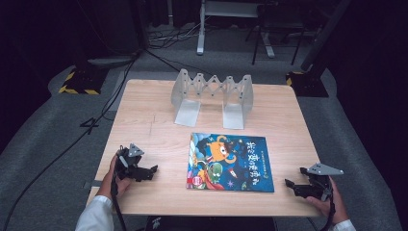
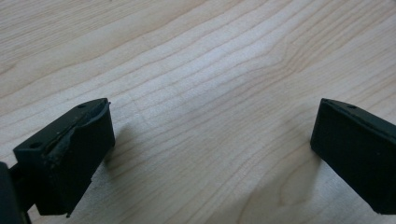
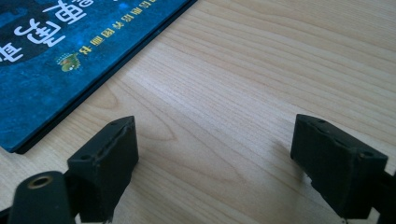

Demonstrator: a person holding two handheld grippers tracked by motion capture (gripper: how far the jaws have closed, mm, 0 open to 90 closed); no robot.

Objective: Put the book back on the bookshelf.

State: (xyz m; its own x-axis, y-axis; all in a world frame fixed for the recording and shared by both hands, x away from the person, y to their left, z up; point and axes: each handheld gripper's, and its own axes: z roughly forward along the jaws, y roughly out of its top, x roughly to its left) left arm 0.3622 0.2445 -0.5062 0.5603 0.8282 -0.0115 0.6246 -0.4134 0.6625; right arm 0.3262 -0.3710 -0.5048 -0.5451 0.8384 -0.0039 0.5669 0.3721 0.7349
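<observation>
The table (image 1: 144, 120) bore a rack (image 1: 212, 96) at the back and a book (image 1: 230, 162) lying flat, centre-front. Left gripper (image 1: 153, 169) and right gripper (image 1: 290, 184) flanked it, jaws spread, empty. Likely best: slide one jaw under the book's edge and lift gently toward the rack.

left gripper (image 1: 150, 171): black body topped by a grey 3-cornered plate, with a black cable trailing toward the table's near edge. right gripper (image 1: 292, 185): same black build, a larger grey 3-cornered plate on top, cable running back past the wrist. each has 2 blocky black jaws with ribbed inner pads; small screw holes mark the upper faces, and a brass-ringed hole sits beside the right gripper's jaw. the person wears white sleeves (image 1: 95, 215).
</observation>
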